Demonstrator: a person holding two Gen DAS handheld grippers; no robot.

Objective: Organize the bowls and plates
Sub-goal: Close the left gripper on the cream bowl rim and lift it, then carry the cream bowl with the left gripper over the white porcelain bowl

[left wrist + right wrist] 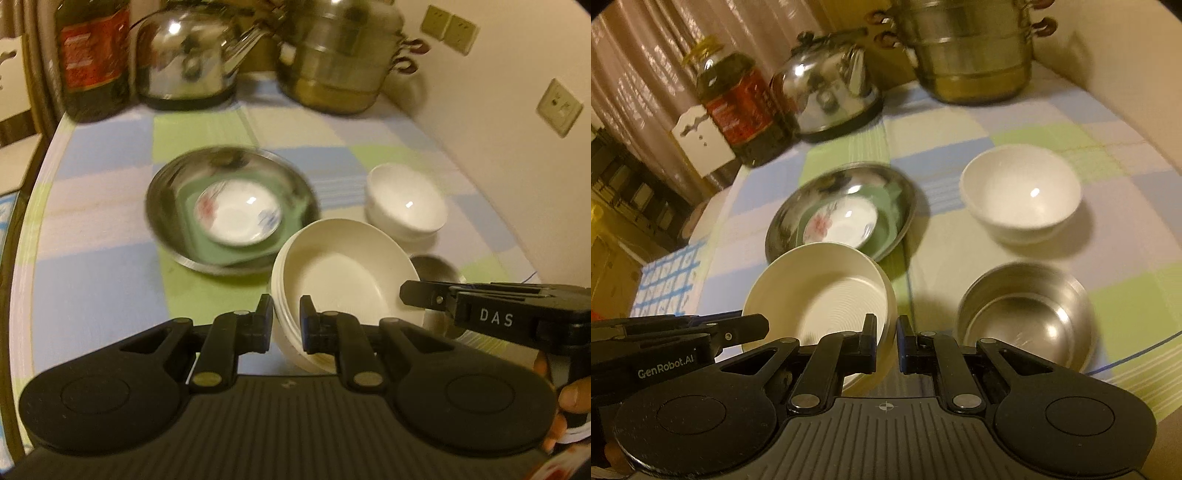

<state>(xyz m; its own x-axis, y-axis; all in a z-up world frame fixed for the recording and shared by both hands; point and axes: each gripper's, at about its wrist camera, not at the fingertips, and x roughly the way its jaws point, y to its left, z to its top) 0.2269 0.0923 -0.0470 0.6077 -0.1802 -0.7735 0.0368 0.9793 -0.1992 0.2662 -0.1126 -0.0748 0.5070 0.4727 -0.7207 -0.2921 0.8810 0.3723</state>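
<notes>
At the upper left of the left wrist view stands an oil bottle [94, 55], then a kettle [188, 59] and a steamer pot [340, 55]. In the middle, a steel basin [162, 206] holds a green plate [199, 243] and a flowered dish [238, 214]. The left gripper [287, 323] pinches the near rim of the cream plate [340, 280] at lower centre; the right gripper [886, 341] pinches its other rim. To the right stand a white bowl [1021, 192] and a steel bowl [1027, 317] on the checked cloth [1126, 295].
</notes>
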